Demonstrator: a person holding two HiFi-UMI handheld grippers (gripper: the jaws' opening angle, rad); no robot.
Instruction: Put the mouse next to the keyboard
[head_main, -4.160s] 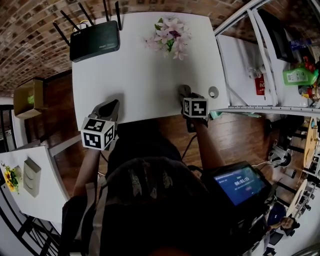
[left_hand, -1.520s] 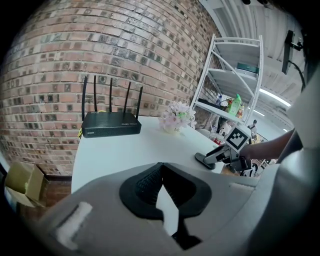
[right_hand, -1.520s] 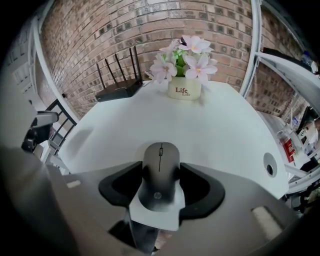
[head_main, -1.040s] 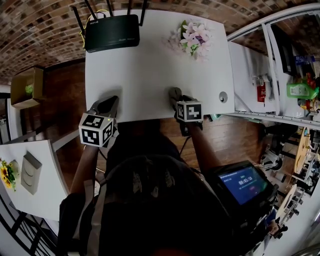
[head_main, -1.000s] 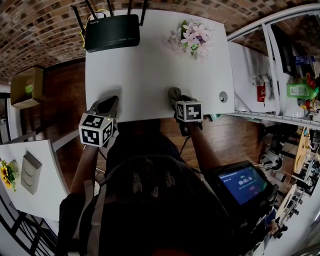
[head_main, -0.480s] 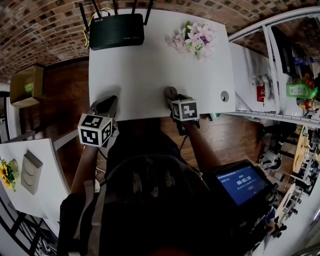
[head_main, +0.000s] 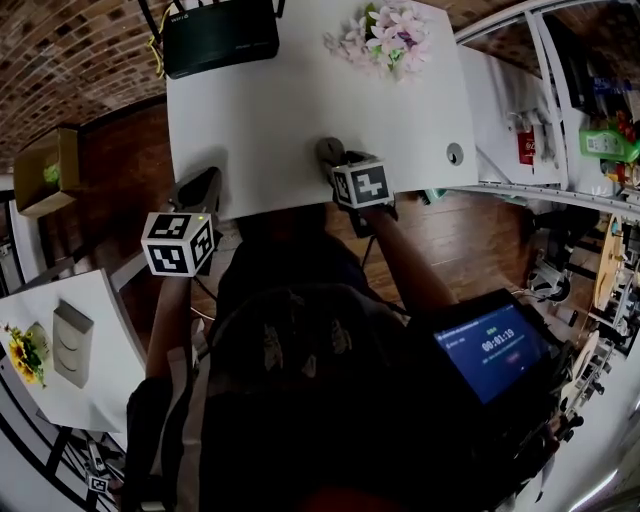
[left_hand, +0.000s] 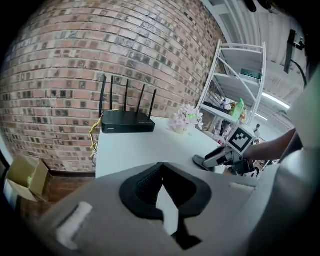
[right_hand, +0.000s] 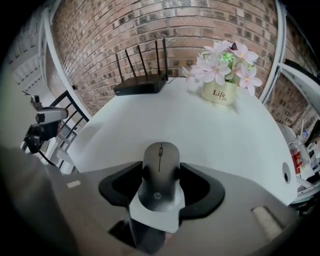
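A dark grey mouse (right_hand: 160, 172) sits between the jaws of my right gripper (right_hand: 160, 200), which is shut on it just above the near edge of the white table (head_main: 290, 110). In the head view that gripper (head_main: 335, 160) is at the table's front middle, and the mouse (head_main: 328, 150) pokes out ahead of its marker cube. My left gripper (left_hand: 159, 186) is shut on nothing. It hangs at the table's near left corner (head_main: 200, 188). No keyboard shows in any view.
A black router (head_main: 220, 35) with several antennas stands at the table's far left. At the far right is a pot of pink flowers (head_main: 385, 30). A round cable hole (head_main: 455, 153) lies near the right edge. White shelving (head_main: 540, 120) stands to the right.
My right gripper has carried the mouse leftward along the table's front edge and a little further over it. The left gripper has stayed at the near left corner. The head camera has shifted.
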